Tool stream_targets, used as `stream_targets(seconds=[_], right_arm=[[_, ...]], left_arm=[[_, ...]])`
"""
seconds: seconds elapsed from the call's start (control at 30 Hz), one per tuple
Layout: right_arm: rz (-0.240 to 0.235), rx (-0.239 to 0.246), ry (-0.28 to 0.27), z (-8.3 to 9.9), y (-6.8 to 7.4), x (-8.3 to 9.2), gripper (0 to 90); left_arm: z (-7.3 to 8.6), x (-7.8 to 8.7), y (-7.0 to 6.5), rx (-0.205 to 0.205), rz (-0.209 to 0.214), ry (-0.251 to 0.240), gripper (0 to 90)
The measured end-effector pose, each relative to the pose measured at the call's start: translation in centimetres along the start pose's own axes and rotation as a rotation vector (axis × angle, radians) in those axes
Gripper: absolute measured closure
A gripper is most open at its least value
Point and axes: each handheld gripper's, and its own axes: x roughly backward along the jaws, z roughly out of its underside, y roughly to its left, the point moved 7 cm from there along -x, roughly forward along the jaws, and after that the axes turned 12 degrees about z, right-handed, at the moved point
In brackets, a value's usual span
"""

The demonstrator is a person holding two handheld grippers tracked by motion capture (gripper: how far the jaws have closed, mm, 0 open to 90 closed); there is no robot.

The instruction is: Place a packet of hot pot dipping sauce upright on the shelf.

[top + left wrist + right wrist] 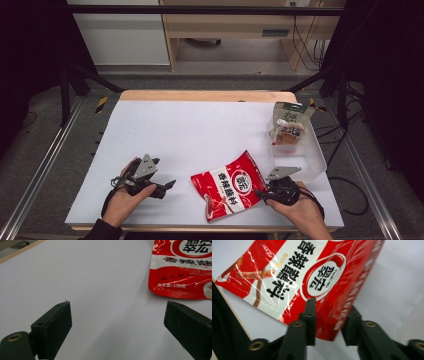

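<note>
Right tool (261,194) clamped on red pouch (227,186) edge, left tool (167,186) jaws apart, idle on counter (200,130); probably lift slow toward clear bin (314,159), grip firm.

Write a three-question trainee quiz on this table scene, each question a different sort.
1. True or false: the left claw is open with nothing between its jaws.
2. Which claw has the red packet by its edge? A) left B) right
3. Fill in: the green-topped pouch stands in the clear ____ at the table's right side.

Key: 1 true; 2 B; 3 tub.
</note>
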Motion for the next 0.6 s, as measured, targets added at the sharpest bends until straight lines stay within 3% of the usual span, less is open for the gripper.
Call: stream_targets(seconds=[0.3,0.6], right_arm=[[0.005,0.01,0.005,-1.5,-0.1,0.1,88.5],[0.013,0.055,0.008,-3.3,-0.1,-0.1,90.0]], left_arm=[[0.0,0.0,0.0,0.002,0.004,0.001,7.5],[-0.1,-0.1,0.0,0.003,0.006,0.001,7.6]])
